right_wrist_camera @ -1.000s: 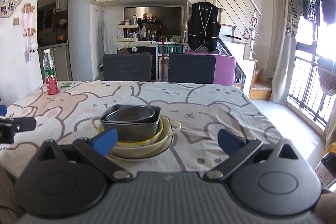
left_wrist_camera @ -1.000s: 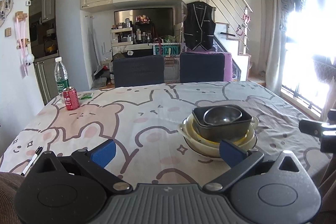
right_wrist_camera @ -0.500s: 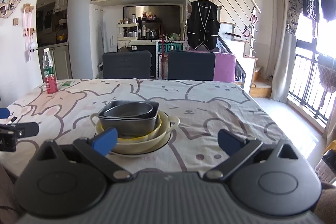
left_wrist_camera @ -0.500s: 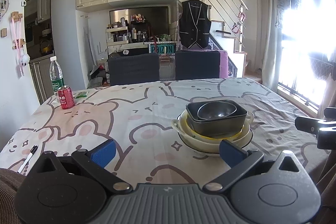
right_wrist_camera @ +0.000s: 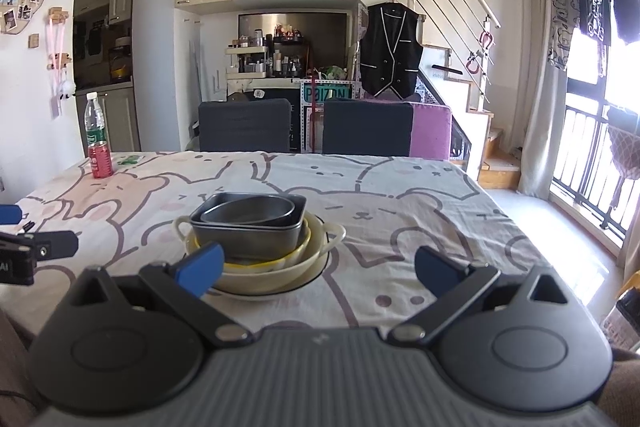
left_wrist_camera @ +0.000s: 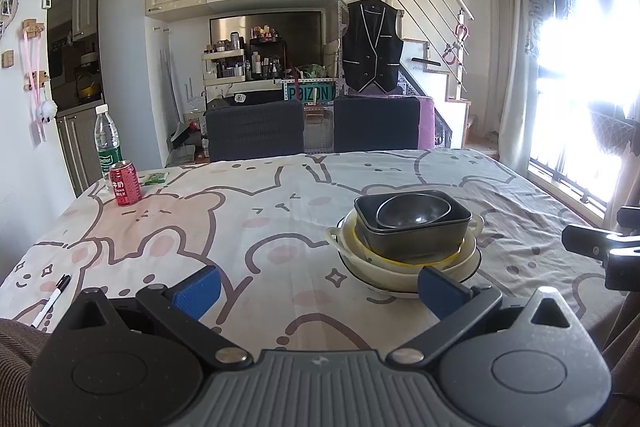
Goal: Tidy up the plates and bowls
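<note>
Both tongs, left [left_wrist_camera: 318,285] and right [right_wrist_camera: 318,269], are hanging wide and empty before the nested bowls [left_wrist_camera: 410,233] sitting mid-desk [left_wrist_camera: 240,227]; stacking looks done, or unstacking awaits a rim grasp.

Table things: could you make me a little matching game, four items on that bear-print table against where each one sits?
Things:
1. red can
2. pen
3. round dark bowl
4. cream handled dish

Places:
A. near left edge of the table
B. under the yellow dish, on the bottom plate
C. far left corner, beside the water bottle
D. nested inside the square dark dish

Pairs: 1-C, 2-A, 3-D, 4-B
</note>
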`<state>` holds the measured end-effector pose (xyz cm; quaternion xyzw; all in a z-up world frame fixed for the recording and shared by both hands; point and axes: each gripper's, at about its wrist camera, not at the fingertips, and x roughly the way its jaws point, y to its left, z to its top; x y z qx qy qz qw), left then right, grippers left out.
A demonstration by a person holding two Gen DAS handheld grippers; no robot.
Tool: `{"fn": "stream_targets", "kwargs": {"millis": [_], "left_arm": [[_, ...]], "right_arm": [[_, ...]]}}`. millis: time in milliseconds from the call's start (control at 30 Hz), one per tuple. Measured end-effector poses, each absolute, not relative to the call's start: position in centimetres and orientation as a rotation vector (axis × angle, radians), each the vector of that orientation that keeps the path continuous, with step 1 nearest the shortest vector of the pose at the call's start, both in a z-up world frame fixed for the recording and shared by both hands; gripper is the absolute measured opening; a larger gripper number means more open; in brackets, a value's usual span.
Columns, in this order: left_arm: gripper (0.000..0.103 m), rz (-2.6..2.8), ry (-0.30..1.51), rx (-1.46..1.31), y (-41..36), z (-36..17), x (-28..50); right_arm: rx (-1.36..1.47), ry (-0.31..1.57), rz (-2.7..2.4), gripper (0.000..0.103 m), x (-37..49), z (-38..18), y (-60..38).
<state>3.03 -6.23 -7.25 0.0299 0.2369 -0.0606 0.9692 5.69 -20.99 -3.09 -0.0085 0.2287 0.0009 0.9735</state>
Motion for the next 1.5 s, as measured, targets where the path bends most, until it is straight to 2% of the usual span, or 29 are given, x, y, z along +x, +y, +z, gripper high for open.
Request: {"fn": "stream_targets", "kwargs": {"millis": [1500], "left_arm": [[0.103, -0.126, 0.482, 0.059, -6.30, -7.29, 3.02]], "right_arm": [[-0.020, 0.471, 0.012, 0.103, 5.81, -3.31, -21.04]]}}
